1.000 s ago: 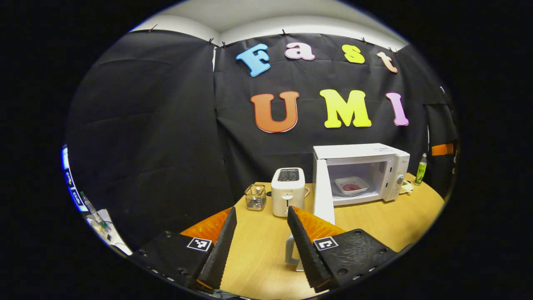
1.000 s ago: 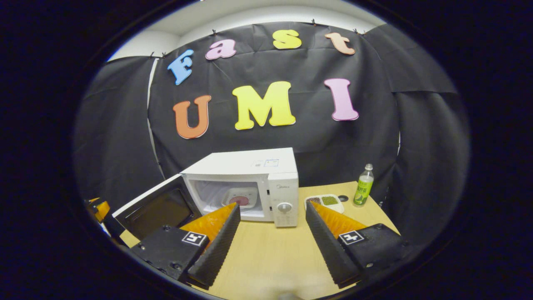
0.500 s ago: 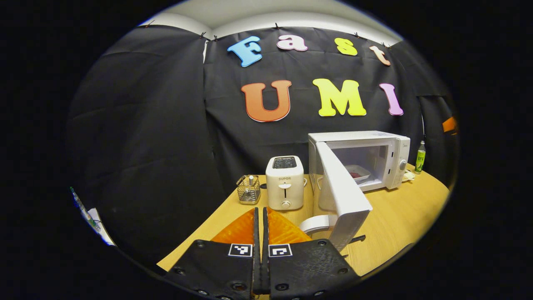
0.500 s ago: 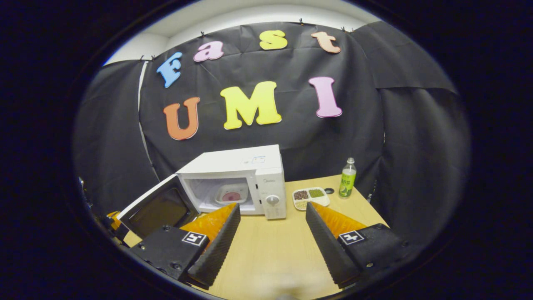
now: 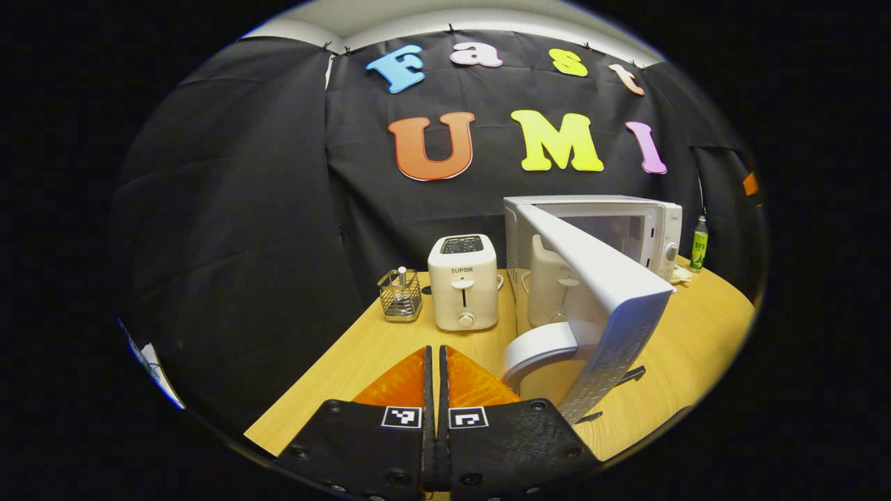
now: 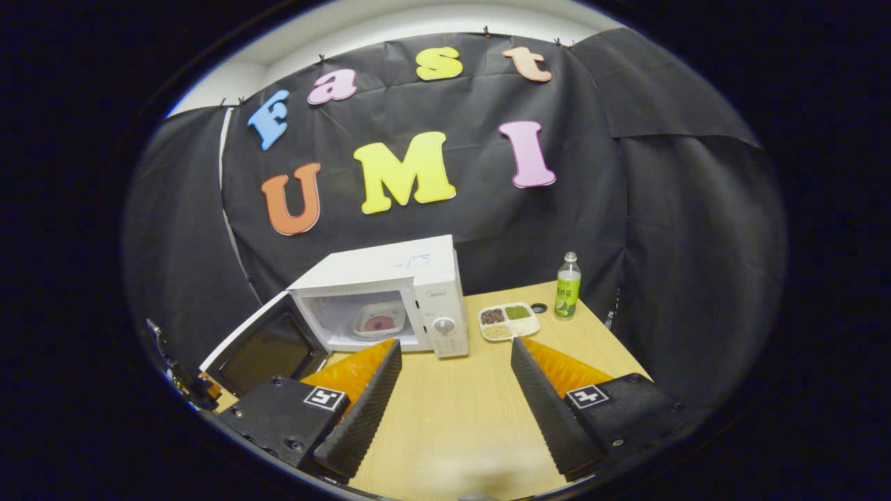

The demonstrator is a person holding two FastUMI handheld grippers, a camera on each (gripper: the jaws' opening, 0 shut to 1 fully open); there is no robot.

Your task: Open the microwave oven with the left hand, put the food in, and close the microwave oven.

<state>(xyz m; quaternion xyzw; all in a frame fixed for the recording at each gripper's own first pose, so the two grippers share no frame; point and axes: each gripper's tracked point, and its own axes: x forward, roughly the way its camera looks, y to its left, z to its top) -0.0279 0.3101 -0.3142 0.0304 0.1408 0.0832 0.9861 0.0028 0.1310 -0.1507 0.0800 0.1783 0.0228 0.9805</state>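
Left gripper view: the left gripper (image 5: 436, 362) sits lowest and nearest, its fingers pressed together with nothing between them. Just ahead and to its right the microwave door (image 5: 600, 292) stands partly swung, its curved handle (image 5: 537, 346) close beside the fingertips. Judging by its look, the door is a stiff, light hinged panel; a push on its outer face near the handle edge should swing it, and the smooth handle is the place to hook it. Farther ahead stand a white toaster (image 5: 463, 282) and a wire basket (image 5: 400, 296), then the microwave oven (image 5: 637, 223).

Right gripper view: the right gripper (image 6: 452, 369) hovers over the wooden table (image 6: 452, 417), fingers spread wide and empty. Beyond its left finger, the food dish (image 6: 379, 321) lies inside the oven's cavity. To the right are a divided snack tray (image 6: 509, 320) and a green bottle (image 6: 567, 287).

Compared with a second ago, the left fingers have closed and the door has swung closer to the camera.
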